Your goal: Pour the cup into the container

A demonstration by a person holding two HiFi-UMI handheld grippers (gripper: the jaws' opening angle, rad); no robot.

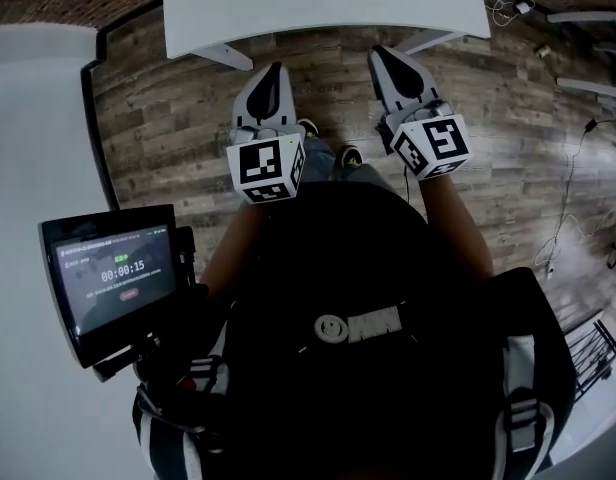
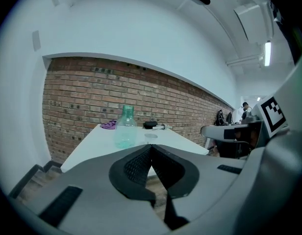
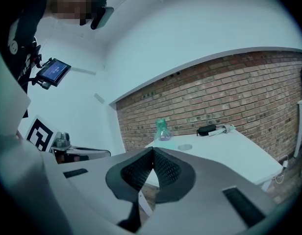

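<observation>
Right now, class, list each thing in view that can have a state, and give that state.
left gripper: shut, empty
right gripper: shut, empty
green bottle: upright on the white table
clear cup: upright beside the bottle, contents unclear
screen: lit, timer showing

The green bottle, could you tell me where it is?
In the left gripper view, the green bottle stands upright on the white table by the brick wall, a purple item on its left, a clear cup on its right.
</observation>
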